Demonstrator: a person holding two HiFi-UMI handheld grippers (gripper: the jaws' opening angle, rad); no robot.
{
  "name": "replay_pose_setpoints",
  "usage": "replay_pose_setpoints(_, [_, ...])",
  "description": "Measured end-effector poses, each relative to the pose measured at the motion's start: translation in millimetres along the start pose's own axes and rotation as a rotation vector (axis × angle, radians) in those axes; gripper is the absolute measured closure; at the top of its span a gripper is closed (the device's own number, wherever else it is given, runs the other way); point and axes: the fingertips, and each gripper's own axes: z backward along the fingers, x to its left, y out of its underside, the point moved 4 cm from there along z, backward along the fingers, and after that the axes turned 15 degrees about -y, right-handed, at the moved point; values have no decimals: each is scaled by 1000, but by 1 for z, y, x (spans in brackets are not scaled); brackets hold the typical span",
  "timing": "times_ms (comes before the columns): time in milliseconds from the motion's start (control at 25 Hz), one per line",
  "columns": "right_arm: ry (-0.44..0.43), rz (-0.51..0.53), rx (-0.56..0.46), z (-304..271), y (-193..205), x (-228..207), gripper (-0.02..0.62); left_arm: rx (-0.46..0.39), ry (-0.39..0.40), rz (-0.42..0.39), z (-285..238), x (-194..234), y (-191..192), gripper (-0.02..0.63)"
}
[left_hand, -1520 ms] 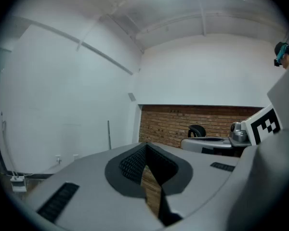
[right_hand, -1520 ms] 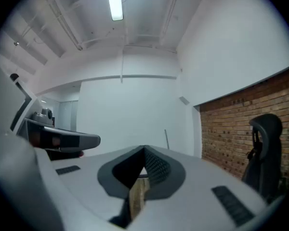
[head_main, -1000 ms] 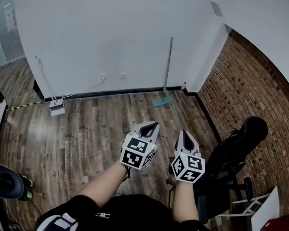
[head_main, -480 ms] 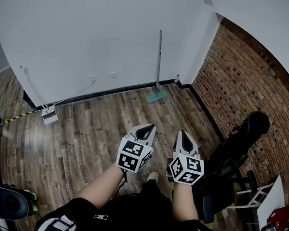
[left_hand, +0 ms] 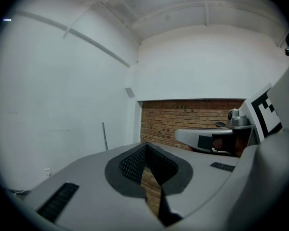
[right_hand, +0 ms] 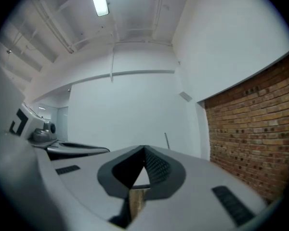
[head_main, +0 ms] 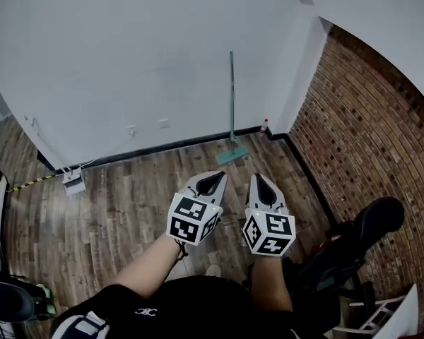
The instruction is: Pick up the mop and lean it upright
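Observation:
The mop (head_main: 232, 97) leans upright against the white wall near the corner, its teal head (head_main: 230, 155) resting on the wood floor. Its thin handle shows far off in the left gripper view (left_hand: 105, 136) and in the right gripper view (right_hand: 166, 141). My left gripper (head_main: 213, 178) and right gripper (head_main: 258, 179) are held side by side in front of me, well short of the mop. Both point towards the wall. Each is shut with nothing between its pads (left_hand: 135, 163) (right_hand: 156, 166).
A brick wall (head_main: 367, 119) runs along the right. A black office chair (head_main: 353, 249) stands at my right, close by. A small bottle (head_main: 263, 125) stands in the corner beside the mop. A white box with cables (head_main: 74, 182) lies at the wall on the left.
Both grippers and my view have moved across the floor towards the wall, so the mop stands nearer. The office chair has dropped back to the lower right. The jaws stay shut.

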Motion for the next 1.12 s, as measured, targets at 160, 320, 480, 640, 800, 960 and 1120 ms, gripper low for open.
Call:
replay_pose_setpoints(160, [-46, 0, 33, -21, 6, -36, 583, 27, -33, -12, -39, -9, -3, 609])
replay_pose_setpoints(320, [-55, -46, 36, -36, 12, -63, 581, 71, -58, -30, -67, -7, 3, 609])
replay_pose_setpoints(480, [-52, -78, 31, -49, 16, -81, 583, 97, -55, -31, -94, -7, 4, 609])
replay_pose_setpoints(640, [-32, -91, 27, -67, 18, -108, 582, 104, -37, -43, -125, -10, 4, 609])
replay_pose_setpoints(800, [4, -89, 28, -93, 16, -137, 583, 104, -14, -36, -162, -2, 5, 609])
replay_pose_setpoints(960, [27, -54, 54, -138, 16, -163, 582, 89, 13, -14, -214, 23, 2, 609])
replay_pose_setpoints(1120, [47, -23, 86, -204, 6, -193, 583, 73, 20, 9, -273, 61, -9, 609])
